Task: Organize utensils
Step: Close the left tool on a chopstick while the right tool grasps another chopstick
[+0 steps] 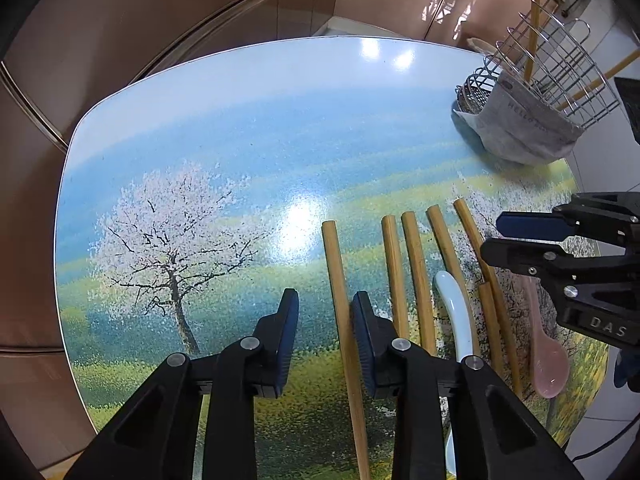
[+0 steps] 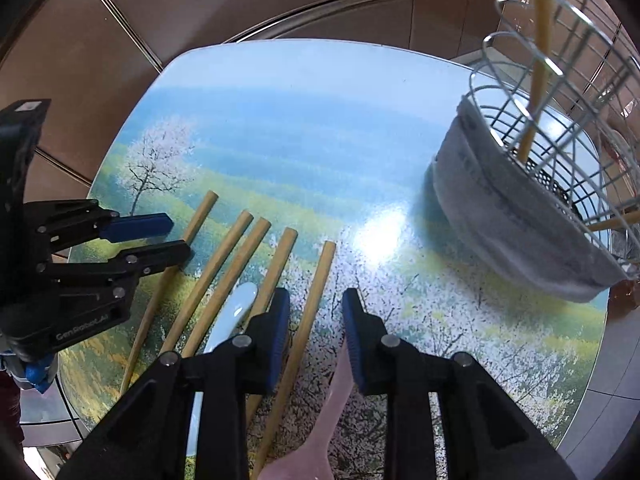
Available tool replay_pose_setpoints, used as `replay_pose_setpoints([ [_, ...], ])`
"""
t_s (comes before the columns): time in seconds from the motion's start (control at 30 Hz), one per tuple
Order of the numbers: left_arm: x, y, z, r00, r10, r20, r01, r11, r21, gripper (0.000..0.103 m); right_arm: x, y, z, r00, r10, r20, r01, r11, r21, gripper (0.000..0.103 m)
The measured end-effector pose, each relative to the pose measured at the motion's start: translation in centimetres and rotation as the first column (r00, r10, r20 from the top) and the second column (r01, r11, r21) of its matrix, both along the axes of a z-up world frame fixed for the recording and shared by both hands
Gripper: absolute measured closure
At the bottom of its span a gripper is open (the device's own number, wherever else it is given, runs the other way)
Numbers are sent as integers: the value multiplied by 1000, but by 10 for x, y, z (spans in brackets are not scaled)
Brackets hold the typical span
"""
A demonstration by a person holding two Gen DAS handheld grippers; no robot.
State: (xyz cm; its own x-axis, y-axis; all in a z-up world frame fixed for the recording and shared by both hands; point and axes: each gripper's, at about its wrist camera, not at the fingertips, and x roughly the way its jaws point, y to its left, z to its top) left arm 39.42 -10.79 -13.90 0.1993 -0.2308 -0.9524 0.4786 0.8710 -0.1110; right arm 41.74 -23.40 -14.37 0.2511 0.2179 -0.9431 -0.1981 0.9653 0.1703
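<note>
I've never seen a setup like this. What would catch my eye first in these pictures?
First, the table, whose glossy top is printed with a blossoming tree and green fields. On it lie several wooden chopsticks side by side, with a white spoon among them and a pink spoon at the right end of the row. Two black grippers with blue pads hover over them: the left gripper and the right gripper. A wire utensil rack stands at the far right.

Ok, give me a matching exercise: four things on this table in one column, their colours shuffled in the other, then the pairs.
Things:
1. rack
2. cloth
3. spoon beside the chopsticks
4. spoon nearest the table edge

Colours:
A. pink
B. pale blue
C. silver wire
D. grey

Pairs: 1-C, 2-D, 3-B, 4-A
</note>
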Motion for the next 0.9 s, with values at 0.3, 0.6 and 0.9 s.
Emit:
replay_pose_setpoints([
  [0.3,-5,-2,0,1000,-9,17,9,1000,21,87,9,11,-12,1000,-10,-21,10,1000,-15,87],
  [0.6,-12,-3,2,999,-37,35,35,998,57,93,10,15,-18,999,-34,-15,34,999,-10,95],
  [0.9,-12,1,3,999,5,41,-7,999,43,97,-3,0,-3,998,-64,21,63,997,52,97],
])
